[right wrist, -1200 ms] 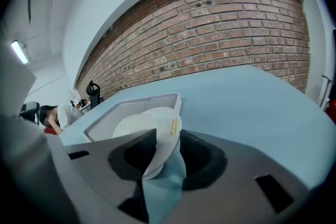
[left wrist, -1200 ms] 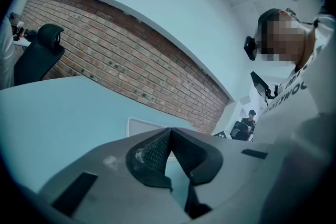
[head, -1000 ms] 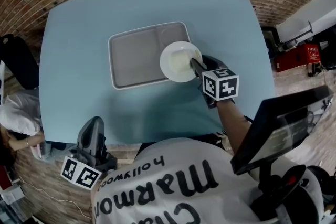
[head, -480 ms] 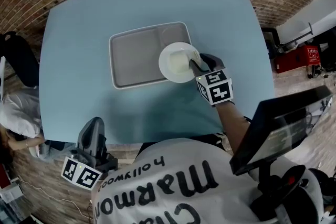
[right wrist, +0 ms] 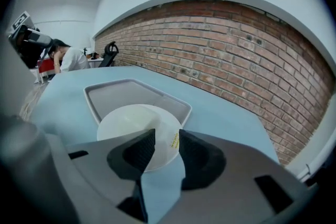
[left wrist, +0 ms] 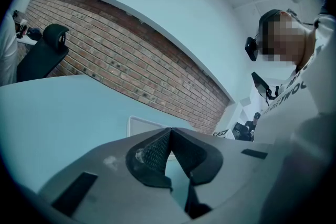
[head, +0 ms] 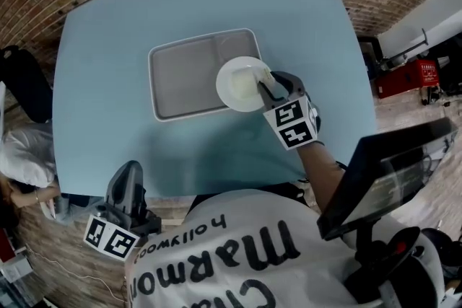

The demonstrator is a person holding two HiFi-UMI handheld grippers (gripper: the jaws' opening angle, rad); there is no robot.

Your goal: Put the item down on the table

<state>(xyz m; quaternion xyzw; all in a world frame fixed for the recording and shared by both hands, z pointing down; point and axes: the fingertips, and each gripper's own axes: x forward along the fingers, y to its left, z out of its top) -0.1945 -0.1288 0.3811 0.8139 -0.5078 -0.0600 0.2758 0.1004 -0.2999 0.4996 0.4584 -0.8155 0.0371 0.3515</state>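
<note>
A white plate [head: 242,83] lies over the right end of a grey tray [head: 180,76] on the light blue table [head: 108,40]. My right gripper [head: 266,89] reaches to the plate's right rim. In the right gripper view its jaws [right wrist: 167,139] stand apart, having just opened a little. The plate [right wrist: 131,123] shows in the gap between them, and neither pad presses on it. A small yellow label sits on the plate's rim. My left gripper [head: 128,173] hangs off the table's near left edge. Its tips [left wrist: 170,134] meet with nothing between them.
A brick wall [right wrist: 236,55] runs along the far side of the table. A black chair [left wrist: 44,52] and a seated person [head: 22,155] are at the left. A black screen on a stand [head: 382,177] and a red box [head: 408,76] are at the right.
My right gripper has rolled, so its marker cube now faces more sideways. The plate has shifted slightly left. The left gripper has not moved.
</note>
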